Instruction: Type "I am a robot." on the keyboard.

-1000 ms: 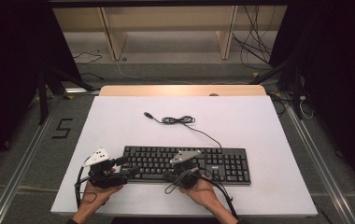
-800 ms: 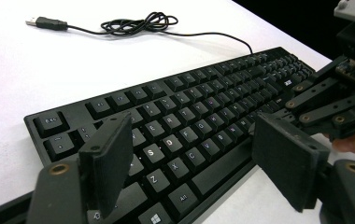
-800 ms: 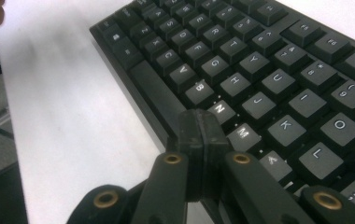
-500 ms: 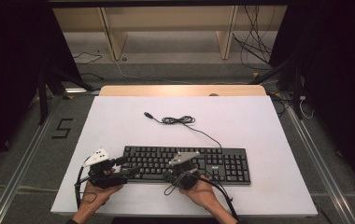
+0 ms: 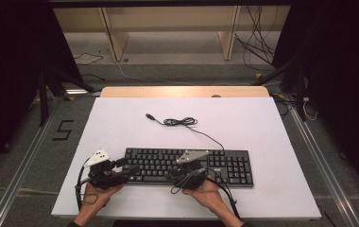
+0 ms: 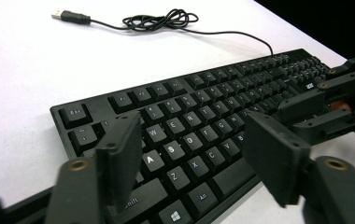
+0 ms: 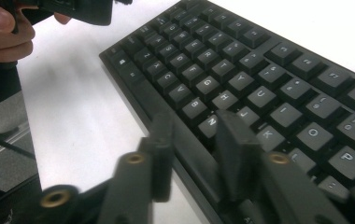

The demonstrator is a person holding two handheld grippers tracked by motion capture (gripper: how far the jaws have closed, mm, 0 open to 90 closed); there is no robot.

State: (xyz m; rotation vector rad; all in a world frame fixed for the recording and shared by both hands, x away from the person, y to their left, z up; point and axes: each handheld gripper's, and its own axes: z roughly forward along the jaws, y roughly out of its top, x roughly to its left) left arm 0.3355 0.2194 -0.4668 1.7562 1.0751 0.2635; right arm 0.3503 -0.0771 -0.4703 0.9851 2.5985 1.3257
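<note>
step: typing on keyboard (image 5: 187, 165) at near worktop (image 5: 262, 123) edge | left hand-held gripper (image 5: 126, 168) easing narrower over keyboard's left end, grasping nothing | right hand-held gripper (image 7: 192, 154) just parting at keyboard's front edge, nothing between | next: judged a single-key press, jaw tip aligned

Each hand-held gripper (image 5: 125, 171): black linkage jaws, brass-coloured rivets, grey three-cornered top plate, trailing black cable.

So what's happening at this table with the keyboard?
A person holds a hand-held gripper in each hand at the near edge of a black keyboard on a white table. The left hand-held gripper hovers open over the left keys, jaws just closing a little. The right hand-held gripper has just been opening at the front edge. The keyboard's cable lies unplugged behind.
</note>
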